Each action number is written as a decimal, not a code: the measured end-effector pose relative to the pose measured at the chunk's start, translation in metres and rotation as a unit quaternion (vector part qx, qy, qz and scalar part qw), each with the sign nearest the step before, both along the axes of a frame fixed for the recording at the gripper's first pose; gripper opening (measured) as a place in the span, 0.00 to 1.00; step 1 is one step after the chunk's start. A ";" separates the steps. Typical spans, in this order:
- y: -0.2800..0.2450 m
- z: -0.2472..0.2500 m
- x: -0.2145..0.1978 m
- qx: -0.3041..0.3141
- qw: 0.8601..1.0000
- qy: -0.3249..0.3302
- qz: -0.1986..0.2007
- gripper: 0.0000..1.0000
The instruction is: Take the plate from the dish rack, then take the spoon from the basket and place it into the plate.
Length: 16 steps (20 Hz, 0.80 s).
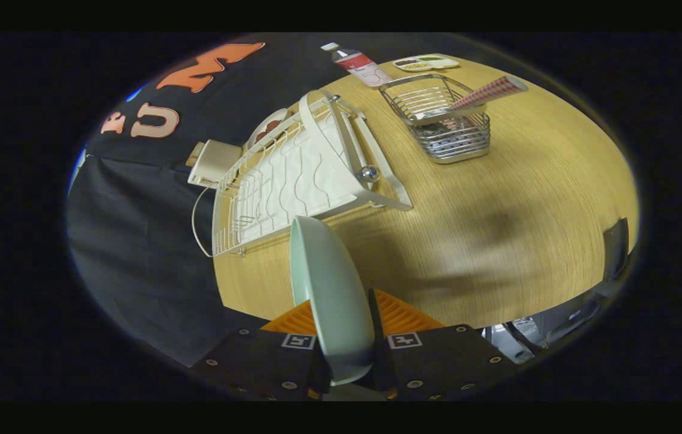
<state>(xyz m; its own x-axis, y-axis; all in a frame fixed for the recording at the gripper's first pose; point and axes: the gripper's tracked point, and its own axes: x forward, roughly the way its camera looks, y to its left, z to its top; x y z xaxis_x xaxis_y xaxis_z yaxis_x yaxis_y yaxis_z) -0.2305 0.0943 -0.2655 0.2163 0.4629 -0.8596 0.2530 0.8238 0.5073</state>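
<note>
Gripper view: gripper [344,343] closed on plate [332,295], both fingers pressing its rim, plate held edge-on and sticking out ahead of them.
Why held so: edge grip looks like how it stood in the slots; judged first step done, plate still needs setting flat on table [497,241].
Plate position: out of dish rack [293,175], hanging just this side of its near corner, above bare wood.
Spoon: can't pick it out; wire basket [446,123] beyond the rack holds a checkered handle [488,93], maybe the spoon, unsure.
Other stuff: bottle [360,64] and small tray [425,62] beyond the basket; another dish [269,128] at the rack's far end.
In the way: nothing between plate and open wood; rack corner close, could clip it.
</note>
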 end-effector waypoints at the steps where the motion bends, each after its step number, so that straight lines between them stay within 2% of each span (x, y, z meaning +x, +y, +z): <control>1: 0.003 -0.004 0.000 0.002 1.000 0.000 -0.004 0.29; 5: 0.014 -0.018 -0.001 0.010 1.000 -0.001 -0.018 0.29; 9: 0.018 -0.023 0.010 0.022 0.998 -0.004 -0.057 0.30; 11: 0.011 -0.022 0.016 0.015 0.997 -0.010 -0.070 0.34; 16: -0.015 -0.007 0.035 -0.015 0.995 -0.062 -0.072 0.43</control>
<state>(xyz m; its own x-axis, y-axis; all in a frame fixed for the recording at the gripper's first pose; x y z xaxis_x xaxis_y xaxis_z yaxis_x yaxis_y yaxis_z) -0.1958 0.0791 -0.2728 0.3837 0.3929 -0.8357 0.3076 0.7989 0.5168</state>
